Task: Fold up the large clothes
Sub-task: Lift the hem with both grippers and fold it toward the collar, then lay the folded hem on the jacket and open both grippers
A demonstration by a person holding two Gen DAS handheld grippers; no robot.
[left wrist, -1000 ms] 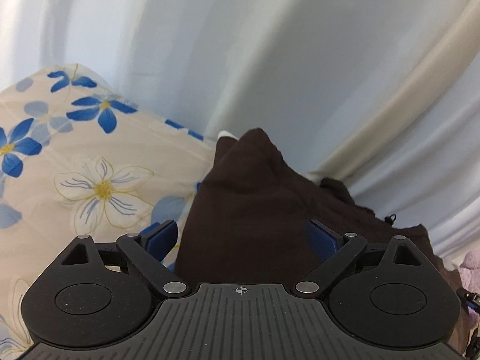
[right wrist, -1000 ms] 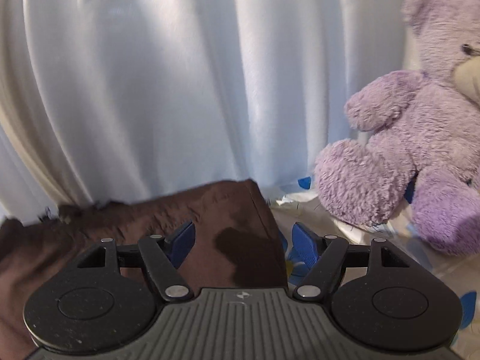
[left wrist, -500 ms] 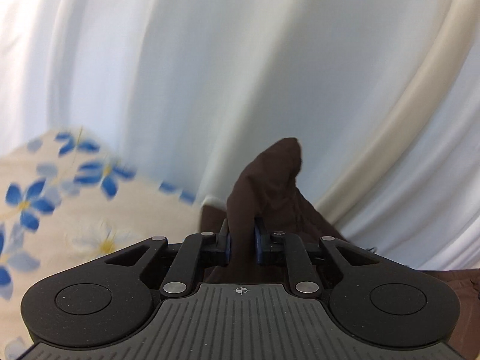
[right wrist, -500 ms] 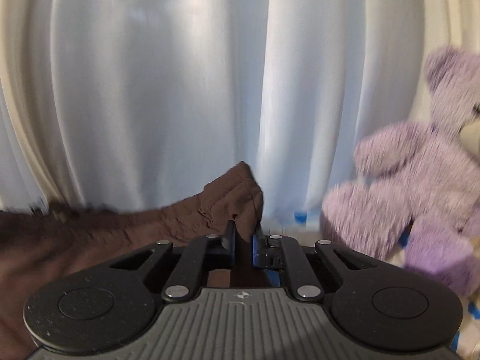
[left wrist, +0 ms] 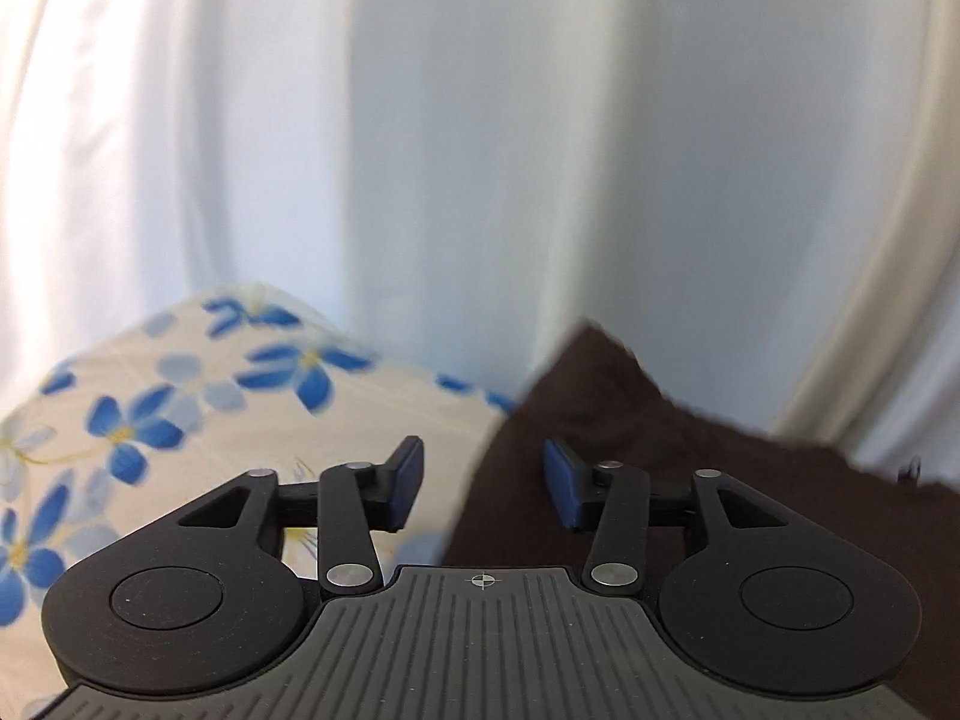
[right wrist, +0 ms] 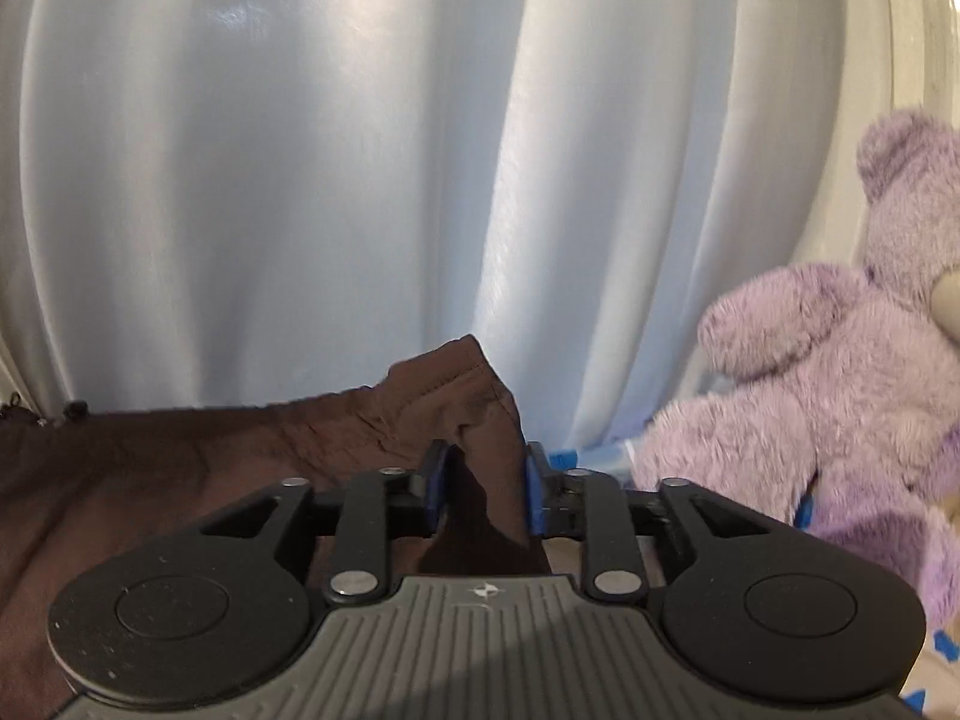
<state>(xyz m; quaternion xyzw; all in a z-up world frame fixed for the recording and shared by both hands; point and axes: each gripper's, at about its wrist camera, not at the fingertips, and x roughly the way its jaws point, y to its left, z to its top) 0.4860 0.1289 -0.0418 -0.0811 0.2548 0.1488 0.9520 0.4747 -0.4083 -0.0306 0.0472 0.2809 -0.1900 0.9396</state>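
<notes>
On a floral bed sheet, the left gripper gapes beside the brown garment; the right gripper, jaws half-parted, seemingly barely pinches a corner, which may slip, spoiling the fold.

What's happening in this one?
A person with a handheld gripper in each hand is folding a dark brown garment on a bed with a floral sheet, in front of white curtains. The left gripper is open, with the garment's corner lying just ahead of it. The right gripper has a raised fold of the cloth between its partly parted fingers. A purple teddy bear sits to the right.
</notes>
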